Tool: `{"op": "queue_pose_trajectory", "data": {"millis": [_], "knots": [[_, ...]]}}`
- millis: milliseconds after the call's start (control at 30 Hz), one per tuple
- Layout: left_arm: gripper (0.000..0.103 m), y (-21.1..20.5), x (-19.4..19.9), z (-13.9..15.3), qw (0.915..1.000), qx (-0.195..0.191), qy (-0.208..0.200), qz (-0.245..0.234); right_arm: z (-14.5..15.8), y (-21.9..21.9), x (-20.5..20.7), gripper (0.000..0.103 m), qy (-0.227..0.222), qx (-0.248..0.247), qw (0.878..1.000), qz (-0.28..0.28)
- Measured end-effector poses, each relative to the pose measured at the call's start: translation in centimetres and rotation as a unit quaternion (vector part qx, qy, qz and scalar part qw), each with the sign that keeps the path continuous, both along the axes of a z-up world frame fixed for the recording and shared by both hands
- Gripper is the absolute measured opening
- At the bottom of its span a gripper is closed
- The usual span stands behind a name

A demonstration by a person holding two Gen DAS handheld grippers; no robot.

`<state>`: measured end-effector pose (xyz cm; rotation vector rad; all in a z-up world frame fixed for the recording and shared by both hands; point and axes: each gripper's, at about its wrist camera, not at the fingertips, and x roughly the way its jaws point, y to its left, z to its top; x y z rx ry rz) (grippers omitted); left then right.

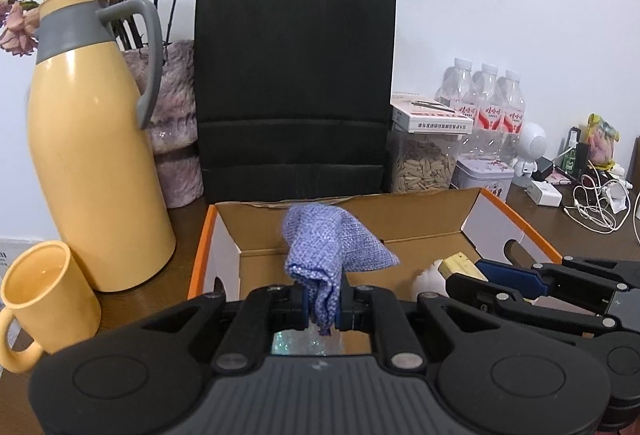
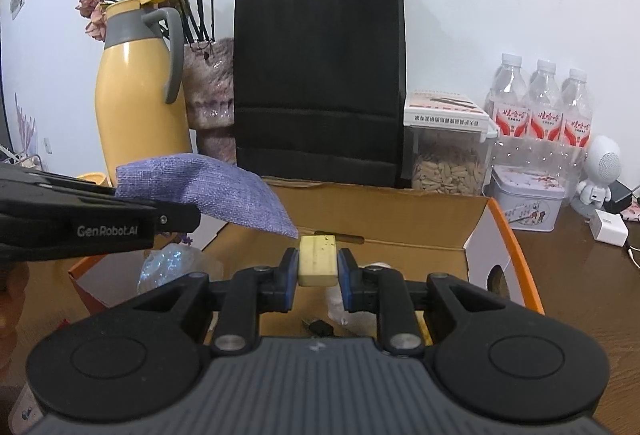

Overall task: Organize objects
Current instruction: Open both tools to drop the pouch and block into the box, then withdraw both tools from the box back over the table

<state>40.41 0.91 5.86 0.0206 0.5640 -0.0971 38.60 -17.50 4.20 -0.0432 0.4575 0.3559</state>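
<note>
My left gripper (image 1: 323, 301) is shut on a blue woven cloth (image 1: 328, 247), which bunches up above the jaws over the open cardboard box (image 1: 416, 211) with orange edges. The same cloth (image 2: 208, 191) shows at the left of the right wrist view, sticking out of the left gripper (image 2: 176, 217). My right gripper (image 2: 318, 269) is shut on a pale yellow block (image 2: 318, 261), held over the box (image 2: 400, 223). In the left wrist view the right gripper (image 1: 464, 273) reaches in from the right with the block (image 1: 460, 263).
Behind the box stand a black paper bag (image 1: 294, 83), a yellow thermos jug (image 1: 92, 139), a yellow mug (image 1: 44, 299) and a vase of dried flowers (image 1: 176, 123). To the right are water bottles (image 2: 540, 103), a seed jar (image 2: 448, 159), a tin (image 2: 528, 201), chargers and cables. Small items lie inside the box.
</note>
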Motion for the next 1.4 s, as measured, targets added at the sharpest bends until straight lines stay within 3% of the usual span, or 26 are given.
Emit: {"op": "queue_pose_trajectory", "data": {"millis": [100, 200, 233, 267, 300, 333, 367, 400, 900, 1400], "knots": [[0.01, -0.1, -0.1, -0.1, 1.0, 0.003, -0.001, -0.002, 0.0, 0.0, 0.0, 0.021, 0.001, -0.001, 1.0, 0.0], [0.02, -0.3, -0.1, -0.1, 1.0, 0.008, 0.0, 0.0, -0.1, 0.0, 0.1, 0.024, 0.006, -0.004, 1.0, 0.001], [0.032, -0.3, -0.1, -0.1, 0.9999, 0.01, -0.001, 0.001, -0.1, -0.1, 0.1, 0.038, 0.007, -0.005, 1.0, -0.002], [0.057, -0.3, 0.0, -0.1, 0.9999, 0.014, -0.001, 0.004, -0.1, -0.1, 0.1, 0.051, 0.008, -0.009, 1.0, -0.008], [0.071, -0.3, 0.0, 0.0, 0.9998, 0.018, -0.001, 0.009, -0.1, -0.1, 0.1, 0.079, 0.008, -0.012, 1.0, -0.015], [0.096, -0.4, 0.0, 0.0, 0.9996, 0.023, -0.005, 0.014, -0.1, -0.2, 0.0, 0.096, 0.004, -0.017, 1.0, -0.023], [0.103, -0.4, -0.1, 0.1, 0.9993, 0.028, -0.012, 0.02, -0.1, -0.2, -0.1, 0.1, -0.002, -0.023, 0.999, -0.029], [0.103, -0.5, -0.2, 0.2, 0.9991, 0.032, -0.019, 0.022, -0.1, -0.2, -0.1, 0.103, -0.005, -0.027, 0.999, -0.032], [0.103, -0.8, -1.0, 0.9, 0.9989, 0.036, -0.028, 0.01, 0.0, -0.4, -0.2, 0.103, -0.003, -0.027, 0.999, -0.033], [0.103, -0.2, -5.4, 2.7, 0.9984, 0.02, -0.054, 0.004, 1.8, -1.1, -4.2, 0.103, -0.025, -0.017, 0.999, -0.03]]}}
